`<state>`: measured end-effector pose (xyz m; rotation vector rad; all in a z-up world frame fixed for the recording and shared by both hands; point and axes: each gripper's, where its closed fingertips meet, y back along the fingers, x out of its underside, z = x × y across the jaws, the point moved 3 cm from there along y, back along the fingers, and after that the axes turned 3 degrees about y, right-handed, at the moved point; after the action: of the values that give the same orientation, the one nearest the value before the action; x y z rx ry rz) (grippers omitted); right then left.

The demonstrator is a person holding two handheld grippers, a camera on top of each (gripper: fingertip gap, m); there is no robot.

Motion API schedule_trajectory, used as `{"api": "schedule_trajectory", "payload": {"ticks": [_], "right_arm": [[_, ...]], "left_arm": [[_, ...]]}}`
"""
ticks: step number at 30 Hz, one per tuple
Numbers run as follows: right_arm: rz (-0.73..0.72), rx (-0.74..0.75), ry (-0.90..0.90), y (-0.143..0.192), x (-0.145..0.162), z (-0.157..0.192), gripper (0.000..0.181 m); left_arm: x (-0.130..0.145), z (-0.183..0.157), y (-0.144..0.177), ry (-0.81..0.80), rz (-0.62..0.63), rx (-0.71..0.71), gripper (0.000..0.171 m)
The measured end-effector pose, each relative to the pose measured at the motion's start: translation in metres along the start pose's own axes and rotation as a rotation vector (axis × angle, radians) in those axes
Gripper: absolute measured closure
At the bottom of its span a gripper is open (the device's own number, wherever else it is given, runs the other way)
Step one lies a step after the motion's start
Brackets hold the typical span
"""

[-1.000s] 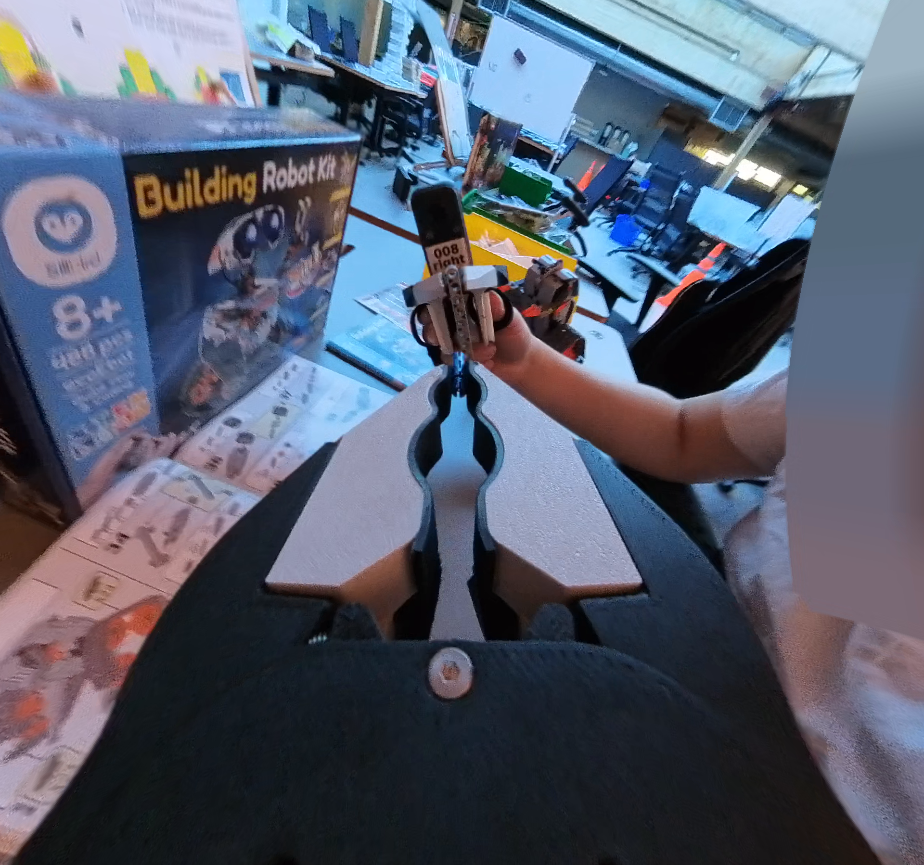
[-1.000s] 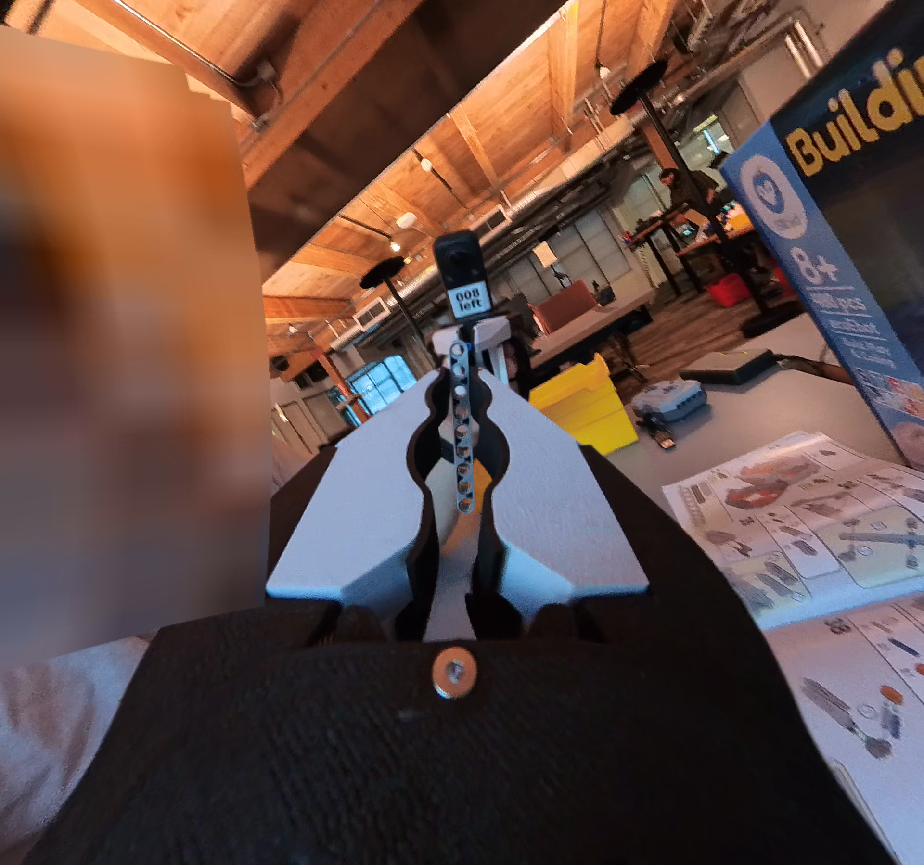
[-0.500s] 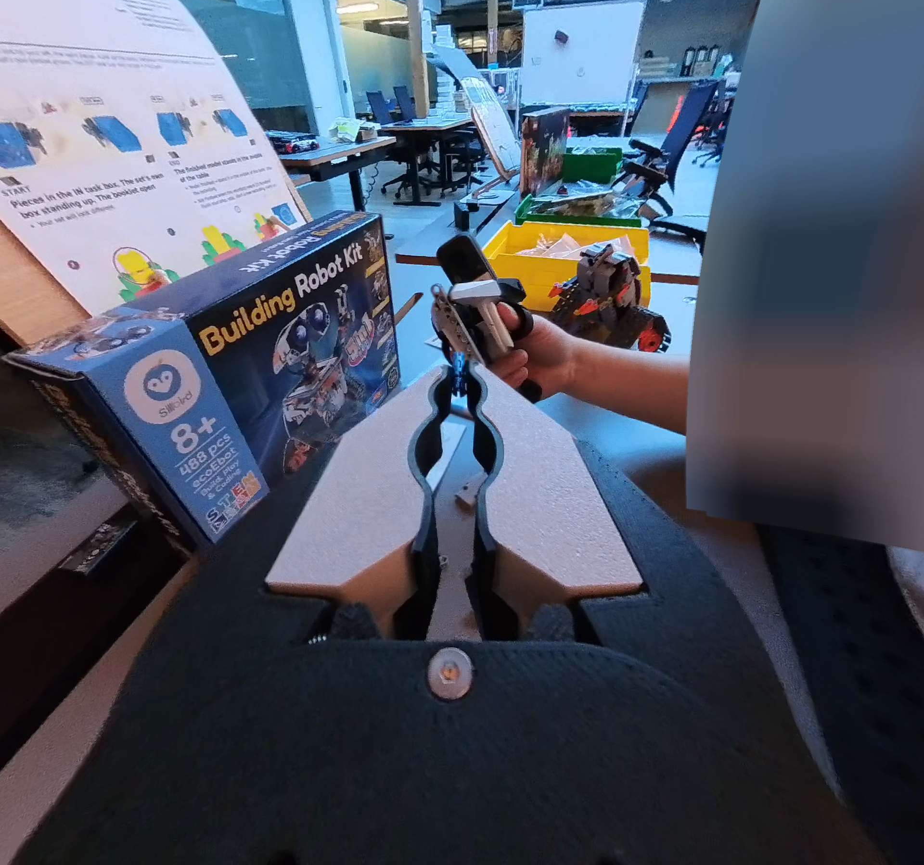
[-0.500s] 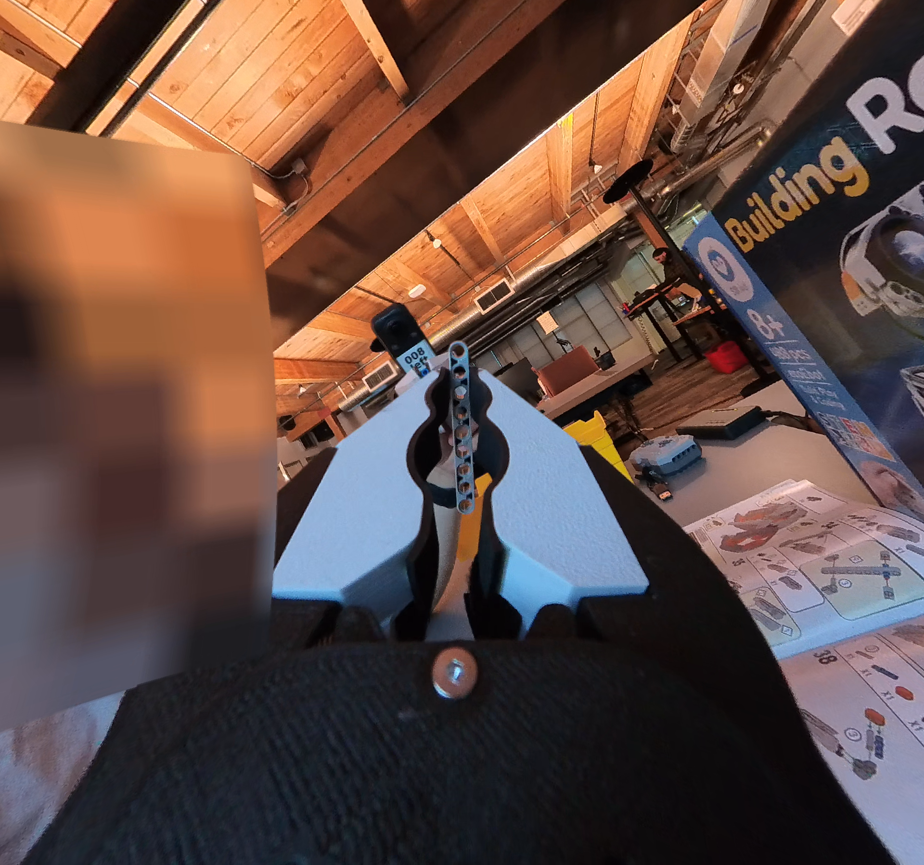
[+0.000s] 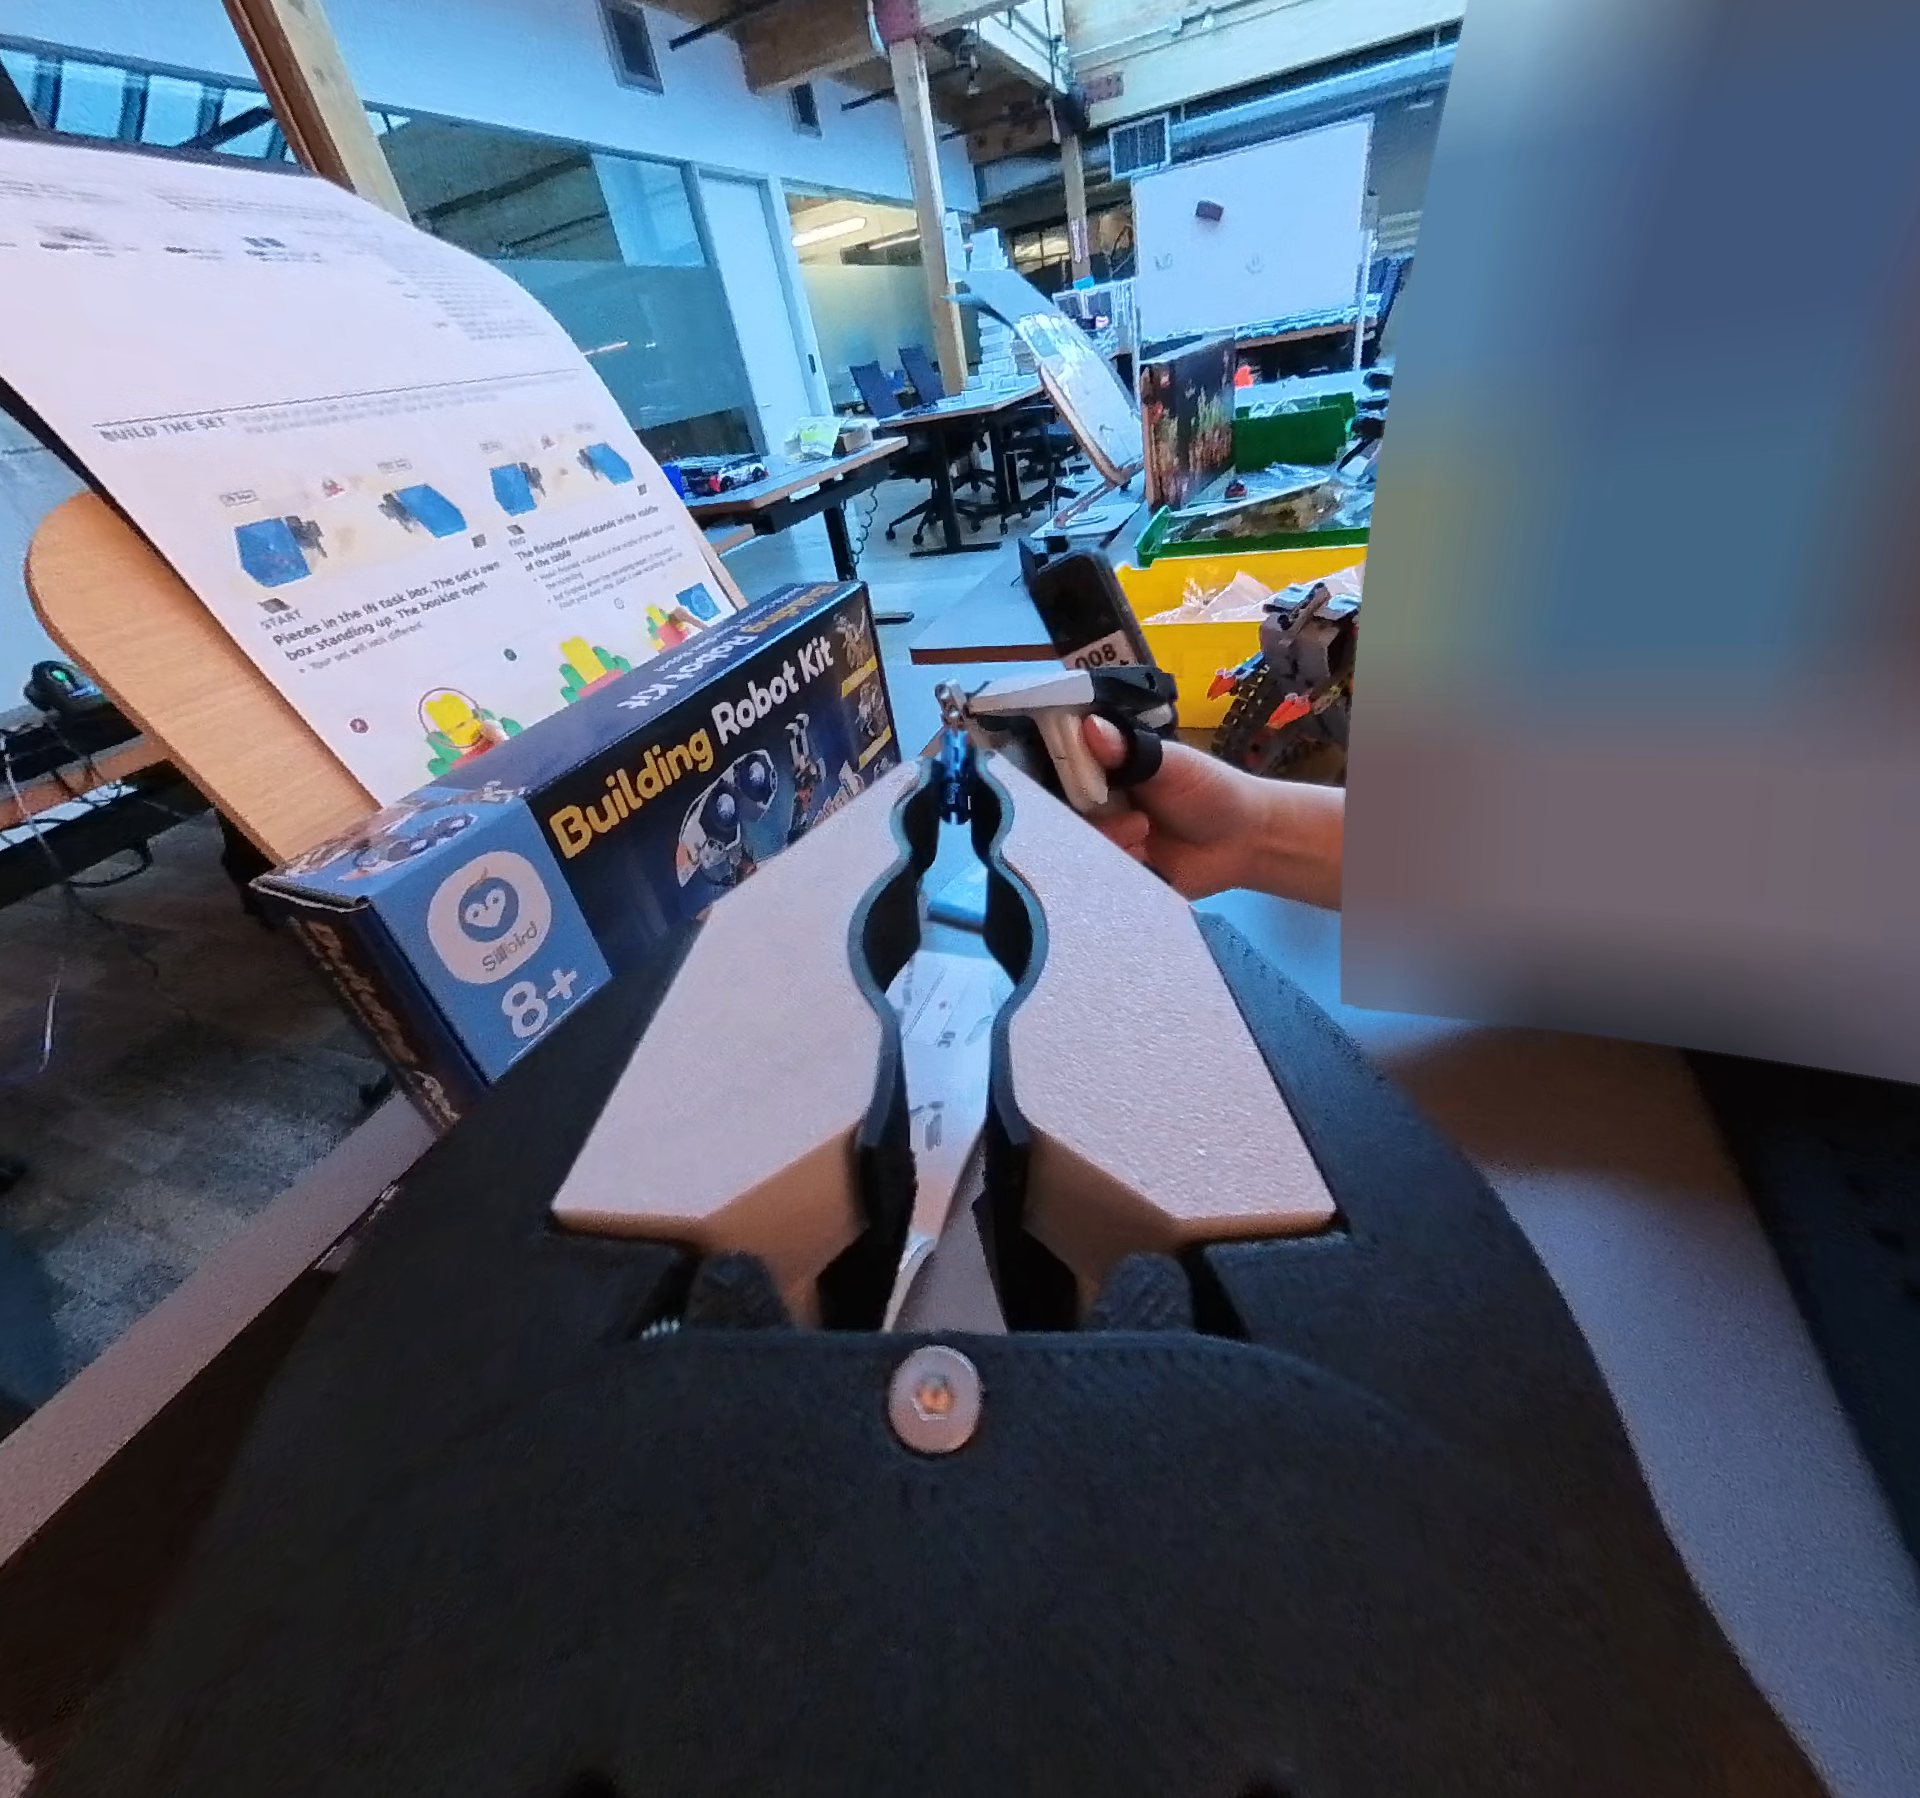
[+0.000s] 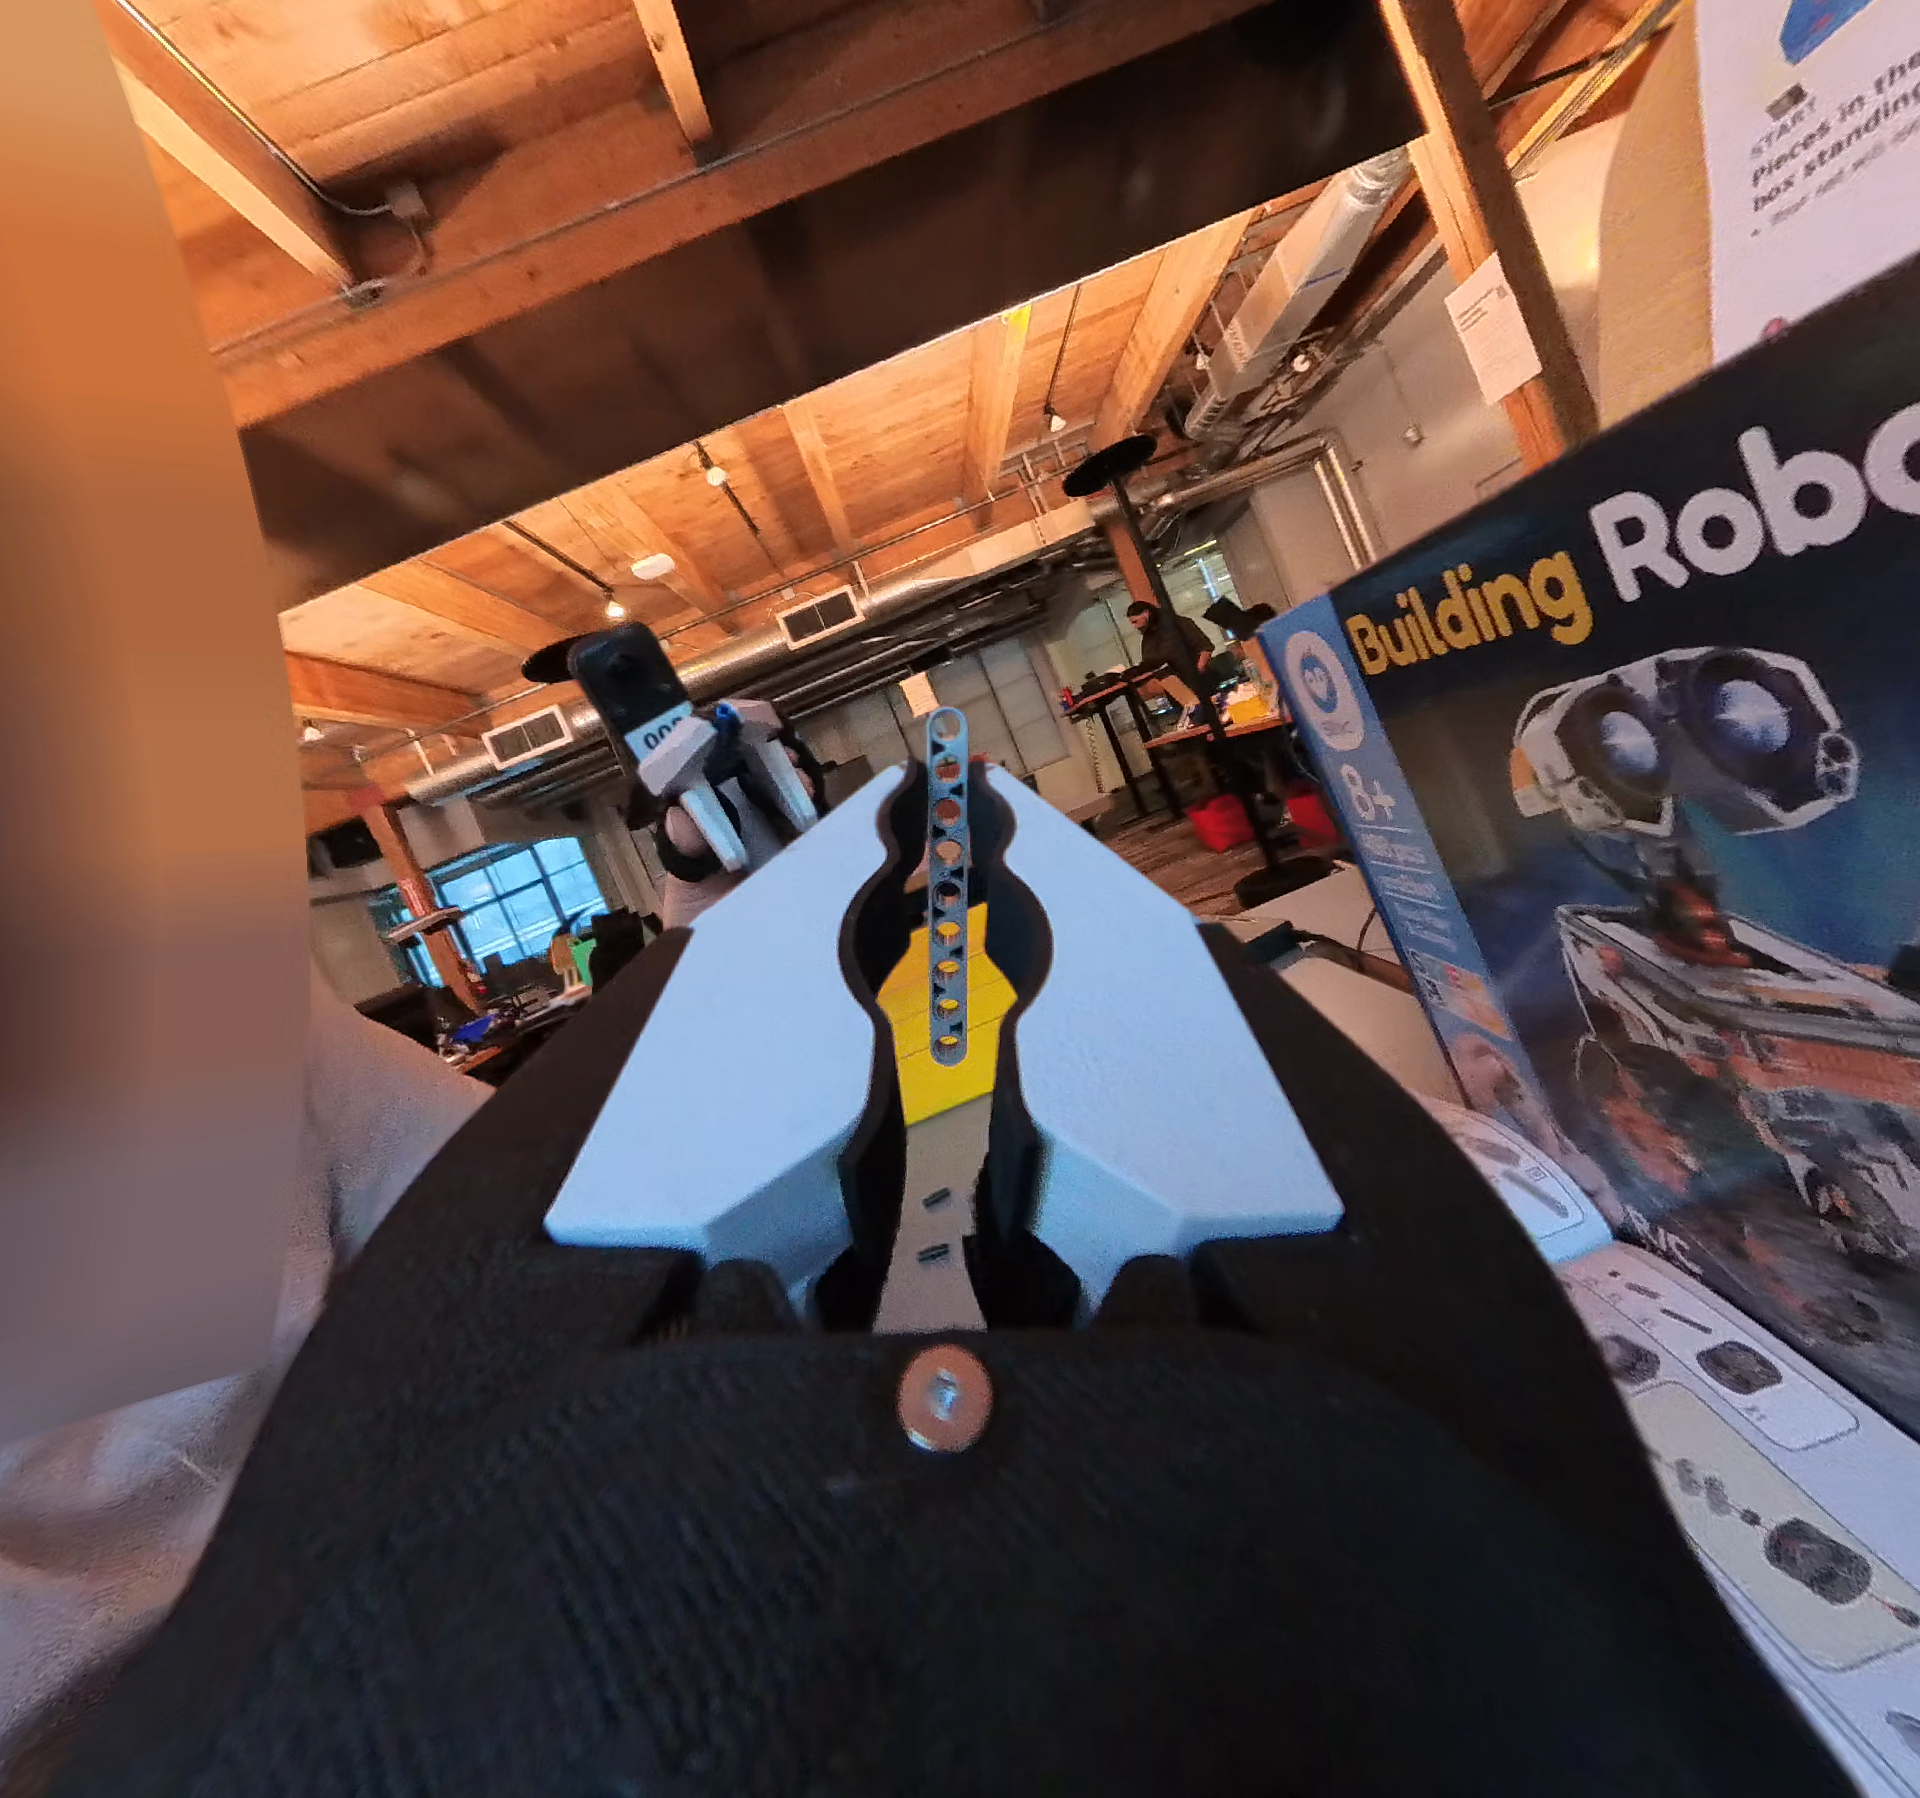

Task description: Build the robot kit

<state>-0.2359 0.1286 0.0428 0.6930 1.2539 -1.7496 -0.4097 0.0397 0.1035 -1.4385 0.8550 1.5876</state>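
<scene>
While both grippers hang above the grey tabletop [image 6: 1340, 907], we log the scene from big to small.

- Kit box [image 5: 675, 792]: dark blue carton lying on the table. It is on the left in the left wrist view and close on the right in the right wrist view.
- Instruction sheet [image 5: 312, 460]: on a wooden board, leaning up behind the box.
- Open booklet [image 6: 1714, 1436]: flat on the table under and beside the grippers.
- Yellow bin [image 5: 1226, 605] and a dark model with orange parts [image 5: 1288, 699]: far right.
- Right gripper [image 6: 948, 782]: fingers pressed onto a grey perforated beam [image 6: 948, 917]. The beam lies along the fingers, with its far end past the tips.
- Left gripper [image 5: 951, 782]: tips nearly together, pinching a small blue piece [image 5: 951, 798].
- Relation: from the left wrist view the piece lines up just under the beam's end. From the right wrist view the two stand apart, so we cannot tell contact.

Judgement on the hold: the beam is clamped on its thin edges and could pivot. Slow, square motion along its length seems wise.

Room: open air lies ahead and above. The box wall is the near edge, and the person's hand [image 5: 1195, 813] bounds the far right.
</scene>
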Motion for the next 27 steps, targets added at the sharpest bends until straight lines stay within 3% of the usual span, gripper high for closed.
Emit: {"api": "schedule_trajectory", "payload": {"ticks": [21, 27], "right_arm": [[-0.029, 0.001, -0.018, 0.0, -0.003, 0.001, 0.175], [-0.01, -0.063, -0.081, -0.004, 0.001, 0.008, 0.176]], "left_arm": [[-0.012, 0.0, 0.007, -0.026, -0.04, -0.029, 0.169], [-0.014, -0.002, 0.008, -0.026, -0.04, -0.027, 0.169]]}}
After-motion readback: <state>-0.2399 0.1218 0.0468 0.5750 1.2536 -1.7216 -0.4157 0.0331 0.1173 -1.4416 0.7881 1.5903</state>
